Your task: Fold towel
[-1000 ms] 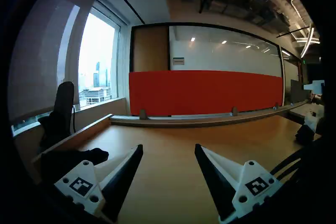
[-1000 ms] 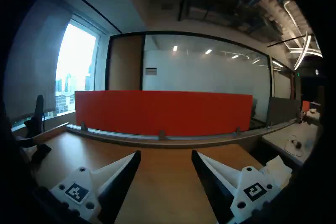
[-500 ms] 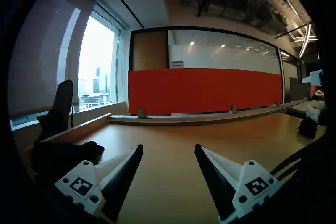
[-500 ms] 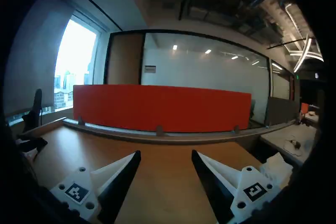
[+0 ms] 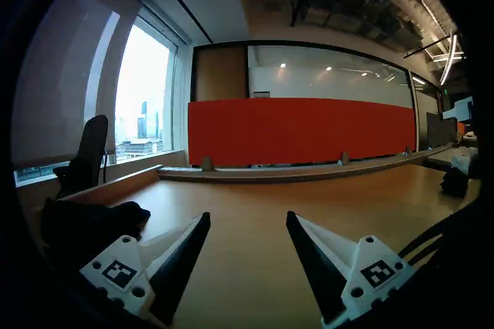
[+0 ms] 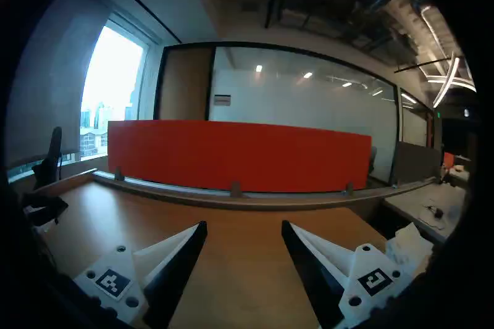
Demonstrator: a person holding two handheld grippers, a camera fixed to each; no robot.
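Left gripper (image 5: 247, 230) and right gripper (image 6: 244, 233) both spread, empty. Dark cloth (image 5: 92, 224), probably the towel, lies just left of left gripper, the nearer one.

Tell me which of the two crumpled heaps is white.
The white heap sits just right of the right gripper. The other, the black heap, lies left of the left gripper.

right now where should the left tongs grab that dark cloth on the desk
Probably the lobe of the dark cloth jutting toward the left tongs: come from that side, low along the desk, since it's bunched with no flat edge showing.
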